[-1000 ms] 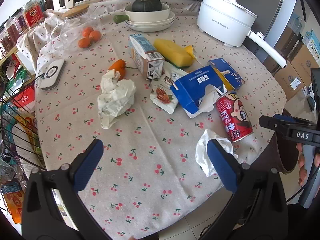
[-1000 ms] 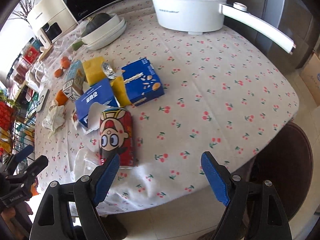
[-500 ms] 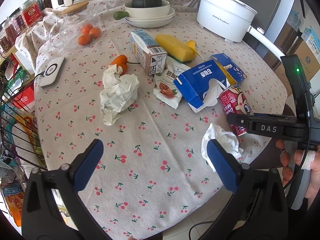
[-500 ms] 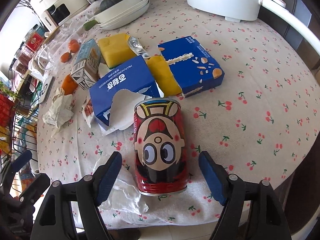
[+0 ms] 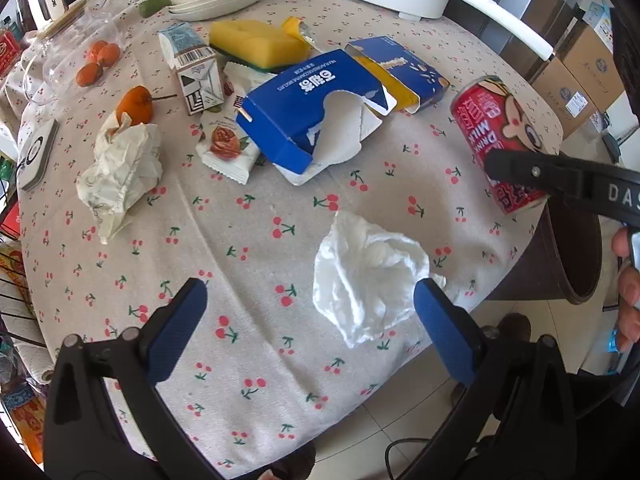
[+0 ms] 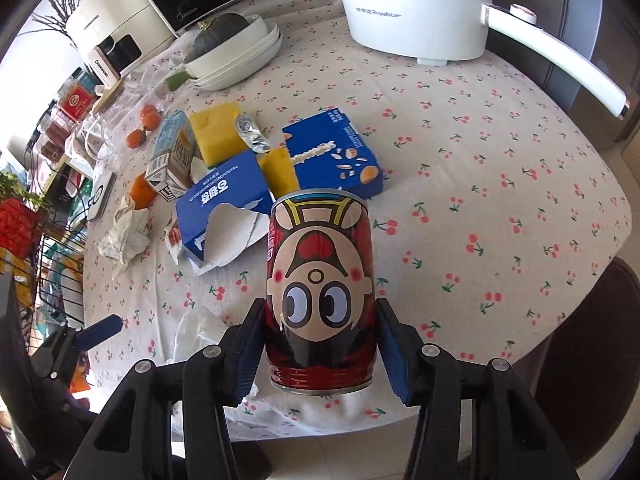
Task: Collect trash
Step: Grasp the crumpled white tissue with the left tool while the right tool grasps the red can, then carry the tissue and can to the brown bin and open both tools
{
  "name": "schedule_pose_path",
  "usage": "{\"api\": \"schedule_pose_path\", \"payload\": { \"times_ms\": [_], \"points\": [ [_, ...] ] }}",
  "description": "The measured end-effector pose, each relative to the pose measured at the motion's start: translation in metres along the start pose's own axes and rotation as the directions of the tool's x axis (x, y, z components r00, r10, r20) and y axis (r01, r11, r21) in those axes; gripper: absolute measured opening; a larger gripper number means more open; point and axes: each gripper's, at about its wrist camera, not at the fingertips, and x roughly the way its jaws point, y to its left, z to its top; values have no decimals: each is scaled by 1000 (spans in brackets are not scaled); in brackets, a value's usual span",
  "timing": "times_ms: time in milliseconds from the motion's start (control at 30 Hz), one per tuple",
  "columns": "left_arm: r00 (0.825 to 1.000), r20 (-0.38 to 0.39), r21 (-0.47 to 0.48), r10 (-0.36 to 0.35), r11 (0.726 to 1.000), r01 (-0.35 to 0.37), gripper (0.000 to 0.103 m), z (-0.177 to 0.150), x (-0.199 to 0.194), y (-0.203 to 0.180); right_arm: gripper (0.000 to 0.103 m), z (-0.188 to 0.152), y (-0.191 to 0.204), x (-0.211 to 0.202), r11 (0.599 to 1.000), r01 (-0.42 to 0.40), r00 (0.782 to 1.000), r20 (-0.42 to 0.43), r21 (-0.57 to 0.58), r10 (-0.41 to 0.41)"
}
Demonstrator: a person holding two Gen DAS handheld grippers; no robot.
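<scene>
Two grippers work over a round table (image 5: pixel 240 360) in a cherry-print cloth, trash strewn across its middle. Largest of the litter is the torn blue tissue box (image 5: pixel 304 108), then a crumpled paper wrapper (image 5: pixel 120 168) toward the table's left edge, and a white tissue wad (image 5: pixel 368 280) near the front edge. The red milk can (image 6: pixel 320 292) sits at the front-right edge, clamped between the pads of the right gripper (image 6: pixel 320 344), its long axis running straight away from the gripper. A dark brown bin (image 5: pixel 576 248) stands just off that edge, beside the can; the can probably goes there next. The left gripper (image 5: pixel 308 312) hangs with its fingers wide apart and nothing in them, its right finger just beside the tissue wad, so it is the nearer tool for that.
</scene>
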Motion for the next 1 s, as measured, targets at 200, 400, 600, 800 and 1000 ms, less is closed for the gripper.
{"api": "schedule_pose_path", "payload": {
  "times_ms": [200, 400, 600, 800, 1000],
  "points": [
    [999, -29, -52, -39, 998, 38, 99, 5, 17, -11, 54, -3, -28, -13, 999, 21, 1000, 9, 29, -22],
    [998, -46, 11, -30, 999, 30, 68, 6, 26, -30, 54, -5, -45, -25, 999, 26, 999, 19, 41, -27],
    [999, -32, 36, -39, 999, 40, 34, 4, 21, -33, 54, -7, -51, -32, 999, 39, 999, 32, 27, -40],
    [994, -18, 0, -112, 994, 112, 19, 1, 7, -15, 54, -11, -60, -41, 999, 30, 998, 45, 44, -32],
    [985, 35, -34, -168, 985, 169, 19, 1, -16, -4, 54, -16, -72, -54, 998, 29, 997, 67, 57, -33]
  ]
}}
